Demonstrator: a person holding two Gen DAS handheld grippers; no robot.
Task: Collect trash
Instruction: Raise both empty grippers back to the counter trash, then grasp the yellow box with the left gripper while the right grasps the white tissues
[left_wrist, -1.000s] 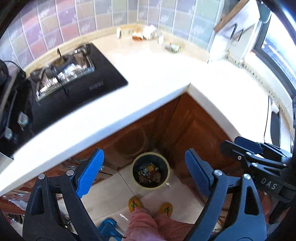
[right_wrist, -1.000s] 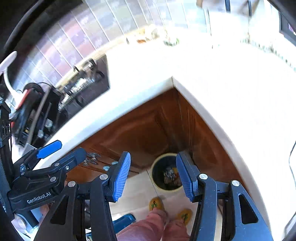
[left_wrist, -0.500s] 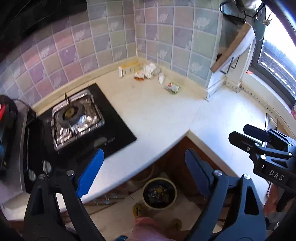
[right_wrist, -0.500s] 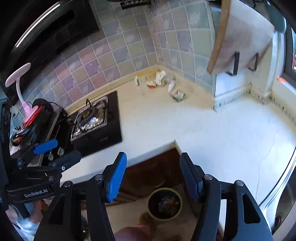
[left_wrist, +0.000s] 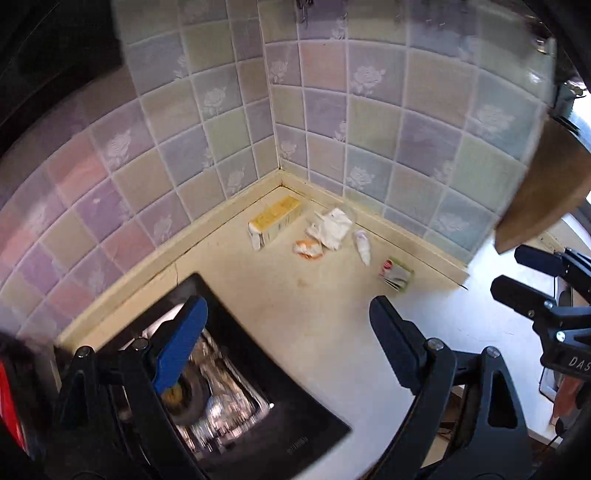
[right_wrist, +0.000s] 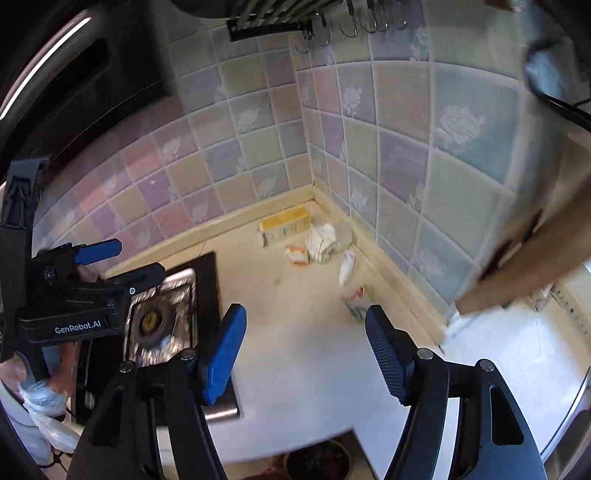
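Only rightward: bin (right_wrist: 317, 459) below counter (right_wrist: 314, 369).

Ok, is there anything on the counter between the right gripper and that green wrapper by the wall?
Nothing visible. The right gripper is open and empty, and only bare countertop lies between it and the green wrapper. The gas stove sits off to the left, clear of that path.

A cream countertop (left_wrist: 317, 306) runs into a corner of pastel tiled wall (left_wrist: 369, 122) patterned with white roses. A black gas hob (left_wrist: 258, 424) sits on the left, its burner (right_wrist: 151, 321) ringed with crinkled foil. A wooden board (left_wrist: 543, 199) leans at the right. Hooks (right_wrist: 354, 22) hang on a rail above, and what may be a range hood (right_wrist: 74, 74) looms dark at upper left.
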